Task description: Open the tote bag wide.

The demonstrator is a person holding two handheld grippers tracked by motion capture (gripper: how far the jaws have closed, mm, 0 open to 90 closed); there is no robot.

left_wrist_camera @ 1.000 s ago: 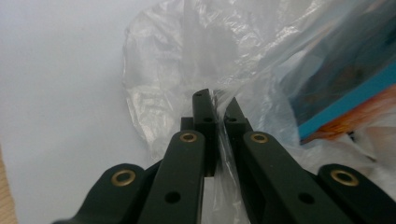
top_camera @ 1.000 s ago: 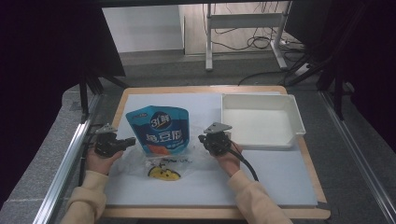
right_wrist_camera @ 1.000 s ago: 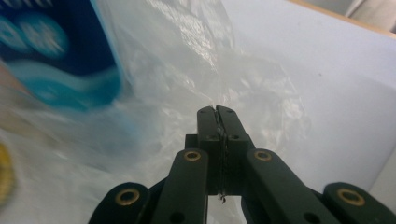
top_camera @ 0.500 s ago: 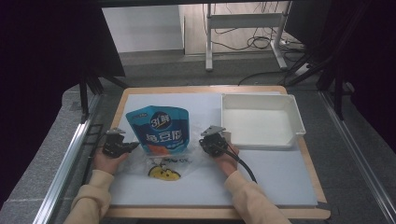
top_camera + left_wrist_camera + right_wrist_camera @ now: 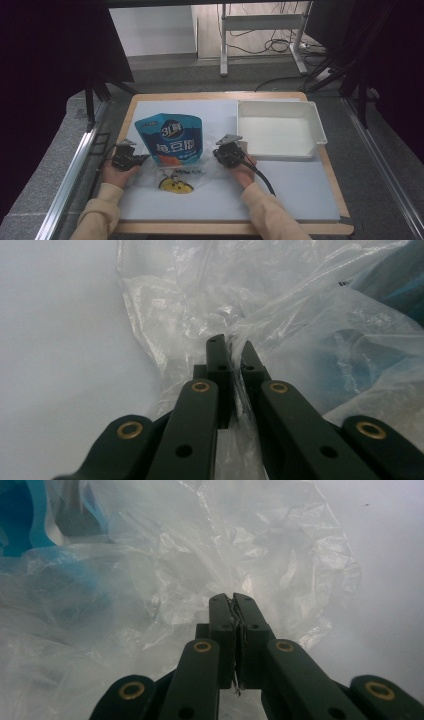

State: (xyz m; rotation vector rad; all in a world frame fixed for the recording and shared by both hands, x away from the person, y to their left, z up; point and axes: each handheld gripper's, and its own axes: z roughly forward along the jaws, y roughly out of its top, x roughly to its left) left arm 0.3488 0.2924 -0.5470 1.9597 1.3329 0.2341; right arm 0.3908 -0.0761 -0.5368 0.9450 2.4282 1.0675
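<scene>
A crinkled clear plastic bag lies on the white mat of the bench, a little left of the middle and nearer the front edge than the far one. Its long axis runs left to right, parallel to the front edge, with one end toward each hand. The left tool grips the bag's left end: in the left gripper view the two black jaws stand almost together with a pinch of film caught between them. The right tool holds the right end the same way; in the right gripper view its jaws are pressed together on a fold of the film. A hand wraps each tool from the front edge side.

A blue stand-up pouch with white lettering and an orange band lies flat with its lower part in the bag. Its long axis runs front to far edge, across the bag's axis, and its rounded upper end points toward the far edge. A small yellow and black item sits near the bag's front side; whether it is inside the film cannot be told.

A white rectangular plastic tray rests at the far right corner of the bench, well apart from the bag, its long side parallel to the far edge.
</scene>
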